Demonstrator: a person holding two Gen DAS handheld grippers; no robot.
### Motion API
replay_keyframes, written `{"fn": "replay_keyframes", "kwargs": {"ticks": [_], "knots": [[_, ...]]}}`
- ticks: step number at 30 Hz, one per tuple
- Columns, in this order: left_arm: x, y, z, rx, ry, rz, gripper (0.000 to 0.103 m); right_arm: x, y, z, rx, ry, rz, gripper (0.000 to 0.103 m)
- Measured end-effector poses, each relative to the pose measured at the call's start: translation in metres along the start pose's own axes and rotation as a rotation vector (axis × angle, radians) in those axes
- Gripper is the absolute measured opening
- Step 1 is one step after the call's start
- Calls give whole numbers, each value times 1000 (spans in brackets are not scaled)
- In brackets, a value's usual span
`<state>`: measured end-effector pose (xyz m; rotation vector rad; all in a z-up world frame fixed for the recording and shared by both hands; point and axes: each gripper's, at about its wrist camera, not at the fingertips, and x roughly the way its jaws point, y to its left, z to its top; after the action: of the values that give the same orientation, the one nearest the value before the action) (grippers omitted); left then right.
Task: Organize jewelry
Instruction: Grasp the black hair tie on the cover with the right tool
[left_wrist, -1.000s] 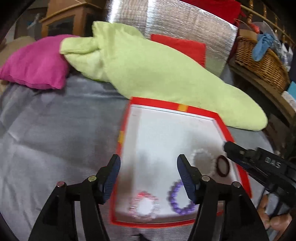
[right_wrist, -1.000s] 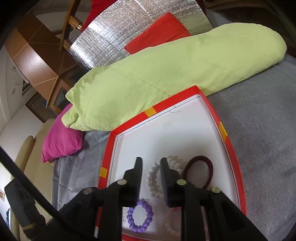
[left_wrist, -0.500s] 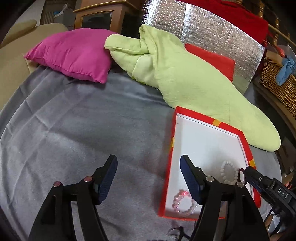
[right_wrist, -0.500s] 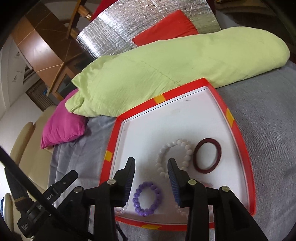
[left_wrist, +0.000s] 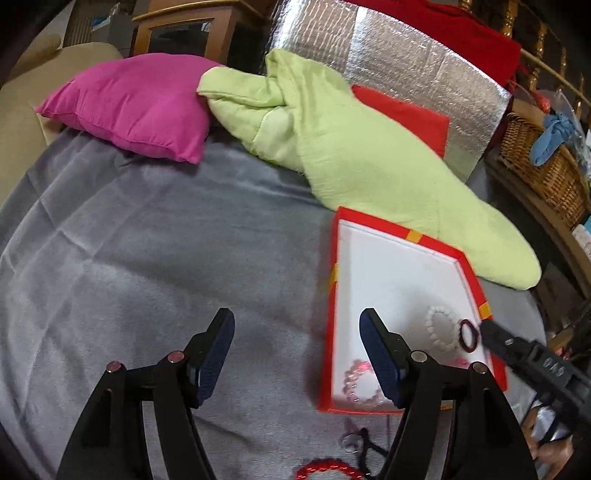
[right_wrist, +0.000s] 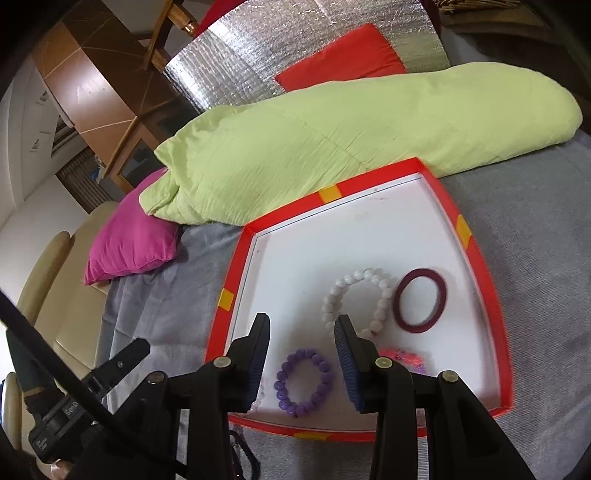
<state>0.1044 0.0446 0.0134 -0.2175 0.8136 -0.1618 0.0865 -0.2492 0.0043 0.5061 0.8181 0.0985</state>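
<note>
On the grey blanket (left_wrist: 155, 258), your tray (right_wrist: 480, 254): four bracelets inside, perhaps a fifth
Your left gripper (left_wrist: 295, 354): wide, empty
Your right gripper (right_wrist: 301, 350): just widened, narrow, empty; above purple bracelet (right_wrist: 303, 382)

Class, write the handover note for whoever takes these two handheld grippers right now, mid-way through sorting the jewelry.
Left gripper: open, empty, over bare grey blanket left of the red box.
Right gripper: jaws have just been opening; open, nothing gripped, above the purple bead bracelet in the box.
In the box: purple bracelet, white bead bracelet, dark red bangle, a clear-pink bead bracelet, and a pink piece half hidden by a finger.
Done: those pieces are in.
Left: a red bead bracelet and a small dark tangle lie on the blanket in front of the box.
</note>
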Motion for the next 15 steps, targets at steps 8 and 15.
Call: {"fn": "replay_keyframes", "kwargs": {"ticks": [8,15], "knots": [[3,11,-3,-10,14,44,71,-9,-14,8,28,-15,-12,40],[0,9,-5,17,23,48,71,-14,-8,8,7,-11,14,40]]}}
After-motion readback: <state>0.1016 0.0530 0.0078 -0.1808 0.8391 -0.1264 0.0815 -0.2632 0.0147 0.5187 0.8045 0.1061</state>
